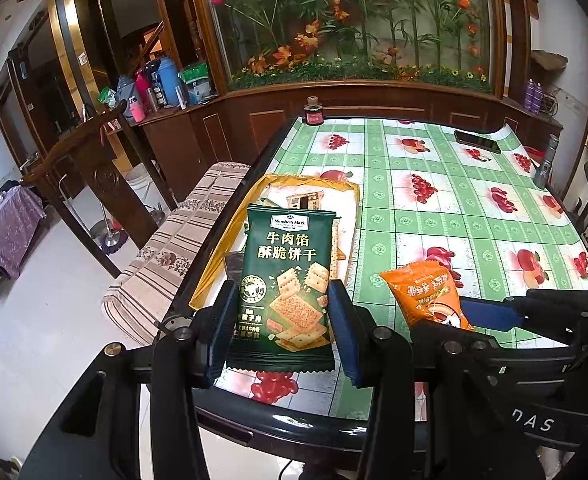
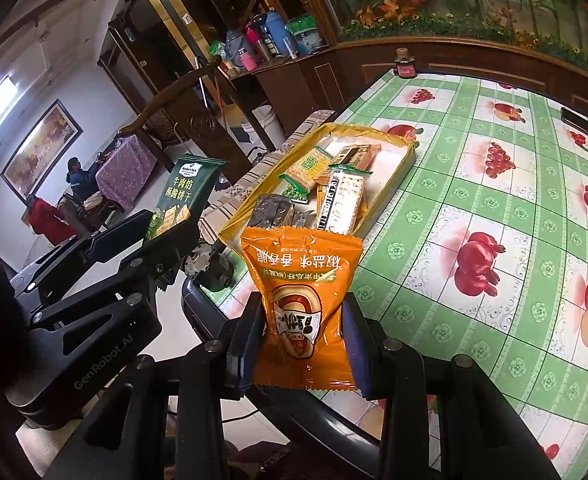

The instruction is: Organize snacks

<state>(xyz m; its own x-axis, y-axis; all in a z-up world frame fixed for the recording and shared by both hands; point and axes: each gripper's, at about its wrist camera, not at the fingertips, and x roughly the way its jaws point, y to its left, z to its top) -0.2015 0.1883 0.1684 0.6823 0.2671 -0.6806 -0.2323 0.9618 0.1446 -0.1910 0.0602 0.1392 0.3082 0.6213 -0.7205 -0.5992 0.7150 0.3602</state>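
Your green cracker packet point(image 1: 286, 292) stands upright, clear of the table, its print facing you. Your orange packet point(image 2: 300, 304) hangs upside down beside it. Behind both, the yellow tray point(image 2: 392, 178) holds several packets.

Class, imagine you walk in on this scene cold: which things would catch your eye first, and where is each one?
First, the two packets held up close to the cameras: a dark green cracker packet clamped in the left gripper, and an orange snack packet in the right gripper. Behind them, at the table's left edge, sits a yellow-rimmed tray holding more snacks, on a green checked tablecloth printed with red fruit.
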